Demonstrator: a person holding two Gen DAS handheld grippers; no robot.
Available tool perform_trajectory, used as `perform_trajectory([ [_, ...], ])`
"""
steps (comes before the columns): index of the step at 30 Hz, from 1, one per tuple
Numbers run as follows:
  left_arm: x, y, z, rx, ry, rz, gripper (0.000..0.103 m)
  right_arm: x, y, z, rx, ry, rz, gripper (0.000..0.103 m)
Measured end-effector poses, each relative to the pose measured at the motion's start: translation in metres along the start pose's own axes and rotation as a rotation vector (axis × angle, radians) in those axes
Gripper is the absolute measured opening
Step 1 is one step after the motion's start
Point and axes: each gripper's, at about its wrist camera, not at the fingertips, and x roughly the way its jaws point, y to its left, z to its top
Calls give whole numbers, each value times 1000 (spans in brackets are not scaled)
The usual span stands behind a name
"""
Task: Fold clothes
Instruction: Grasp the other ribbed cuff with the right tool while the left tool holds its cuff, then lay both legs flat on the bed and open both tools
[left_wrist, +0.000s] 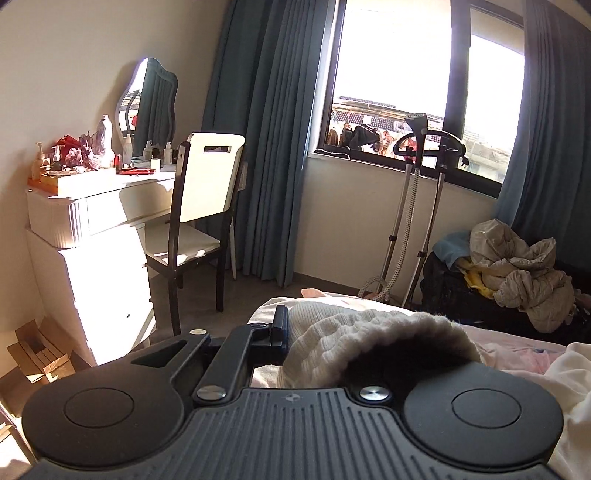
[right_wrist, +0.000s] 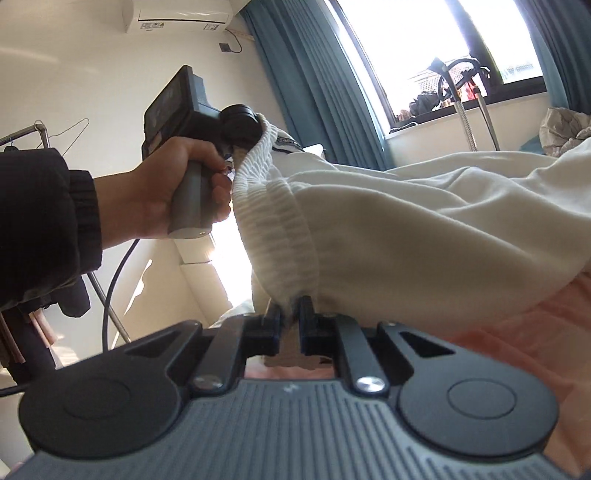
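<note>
A white garment (right_wrist: 424, 229) with a ribbed hem (right_wrist: 277, 229) is stretched between my two grippers above a bed with a pink sheet (right_wrist: 517, 332). My right gripper (right_wrist: 291, 304) is shut on the lower end of the hem. In the right wrist view a person's hand (right_wrist: 177, 184) holds my left gripper (right_wrist: 253, 138) up at the left, with the hem's other end in it. In the left wrist view the ribbed white fabric (left_wrist: 369, 343) drapes over my left gripper (left_wrist: 291, 319) and hides its right finger. The jaws are closed on the fabric.
A white dressing table (left_wrist: 92, 206) crowded with bottles and a chair (left_wrist: 207, 192) stand at the left. A garment steamer (left_wrist: 417, 184) is below the window. A pile of clothes (left_wrist: 524, 273) lies on a dark bag at the right. A clothes rack (right_wrist: 33, 133) is far left.
</note>
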Motion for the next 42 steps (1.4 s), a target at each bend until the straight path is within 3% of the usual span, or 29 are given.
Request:
perform_trajectory([
  [5, 44, 34, -42, -62, 46, -18, 8, 41, -4, -11, 17, 64, 36, 10],
  [11, 39, 51, -49, -138, 75, -14, 15, 40, -5, 1, 32, 84, 54, 15],
  [12, 35, 52, -48, -136, 95, 14, 26, 39, -4, 4, 26, 88, 55, 20],
  [13, 29, 52, -48, -133, 105, 50, 45, 34, -2, 7, 13, 89, 58, 44],
  [14, 18, 53, -48, -131, 99, 88, 53, 28, 0, 11, -1, 89, 61, 69],
  [15, 5, 54, -48, -129, 91, 126, 66, 21, 2, 13, -14, 89, 70, 73],
  [22, -90, 23, -68, -44, 47, 172, 72, -43, 1, 27, -99, 84, -13, 73],
  [32, -209, -72, -106, 19, 16, 2, 73, -157, -50, 55, -144, 5, -195, 72],
  [39, -266, -157, -139, 102, -23, -133, 76, -226, -102, 65, -140, -31, -363, 71],
  [42, -279, -190, -158, 123, -36, -189, 83, -247, -124, 68, -132, -55, -431, 72],
])
